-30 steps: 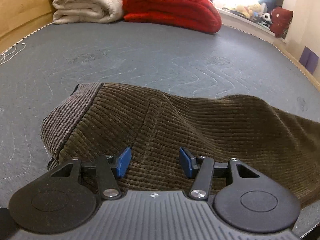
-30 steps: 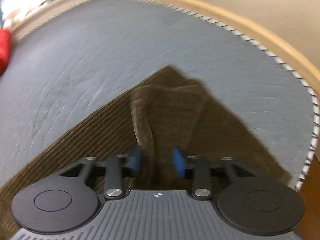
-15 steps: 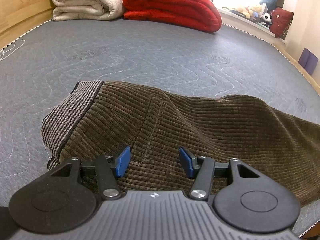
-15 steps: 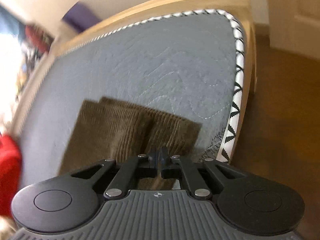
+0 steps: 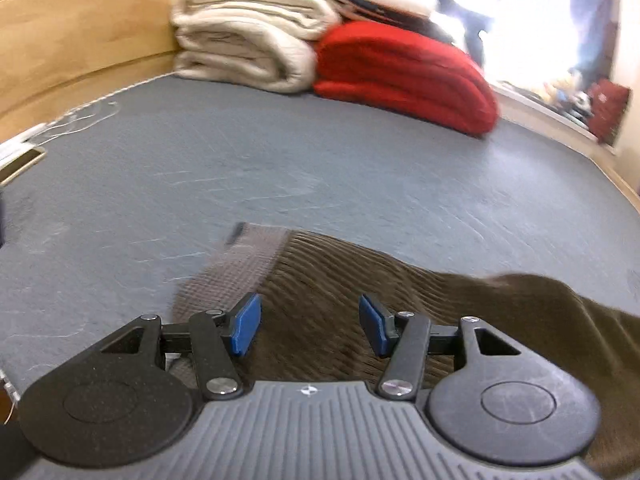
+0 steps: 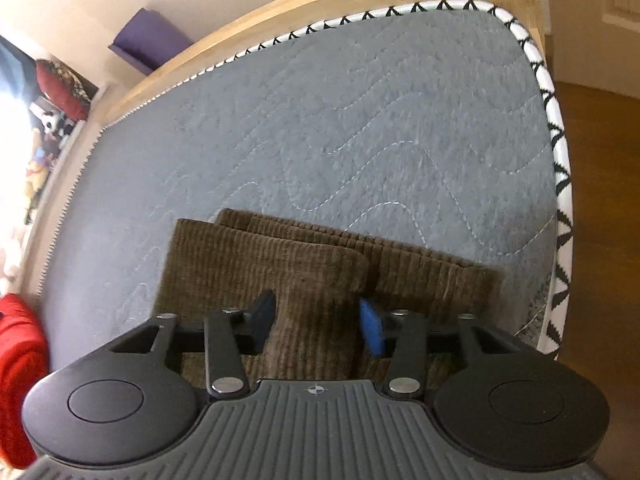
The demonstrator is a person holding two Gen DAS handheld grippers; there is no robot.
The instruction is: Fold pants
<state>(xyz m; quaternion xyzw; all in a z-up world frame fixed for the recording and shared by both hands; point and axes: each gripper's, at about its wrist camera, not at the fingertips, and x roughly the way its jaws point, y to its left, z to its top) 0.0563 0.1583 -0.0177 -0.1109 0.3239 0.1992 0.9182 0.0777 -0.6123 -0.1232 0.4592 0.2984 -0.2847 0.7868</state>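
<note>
Brown corduroy pants lie on a grey quilted mattress. The left wrist view shows the waist end [image 5: 332,280] with its grey striped waistband [image 5: 240,264] to the left. My left gripper [image 5: 310,330] is open just above the fabric near the waistband. The right wrist view shows the leg ends [image 6: 280,264], one leg lying over the other, near the mattress corner. My right gripper [image 6: 316,324] is open, its blue pads either side of the upper leg's fabric.
Folded cream blankets [image 5: 248,48] and a red blanket [image 5: 404,72] sit at the far end of the mattress [image 5: 280,160]. A wooden frame [image 6: 320,12] borders it. The zigzag-trimmed mattress edge [image 6: 560,184] and wooden floor lie to the right.
My right gripper was shut half a second ago and has opened over the leg ends. My left gripper has tilted up and shifted left toward the waistband, staying open.
</note>
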